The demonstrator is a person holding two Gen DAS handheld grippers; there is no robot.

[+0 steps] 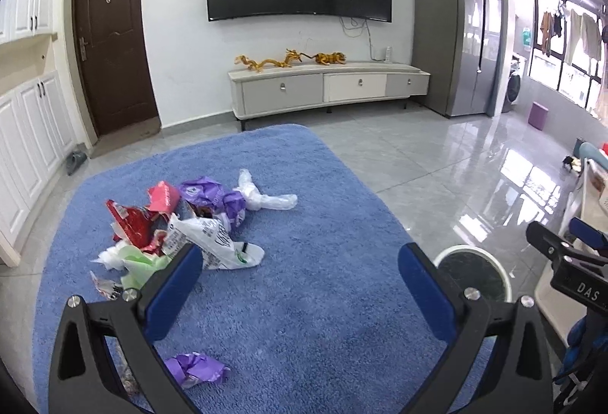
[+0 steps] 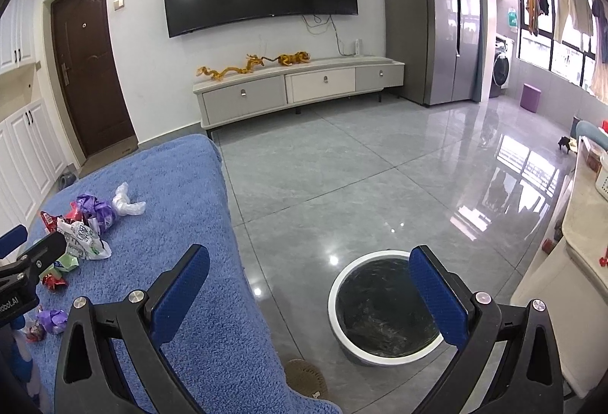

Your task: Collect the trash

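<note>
In the left wrist view, the left tongs [image 1: 300,286] are being held wide and empty over the blue rug [image 1: 323,224], the trash pile [image 1: 182,224] lying toward its left edge. In the right wrist view, the right tongs [image 2: 309,294] are being held wide and empty between the rug's right edge and the bin [image 2: 383,307] standing on the floor.

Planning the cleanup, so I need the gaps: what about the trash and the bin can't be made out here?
- Green-and-white wrappers: left view, partly behind the left claw finger.
- Round white-rimmed bin: right view, contents unreadable in the dark interior; right claw finger covers its rim.
</note>
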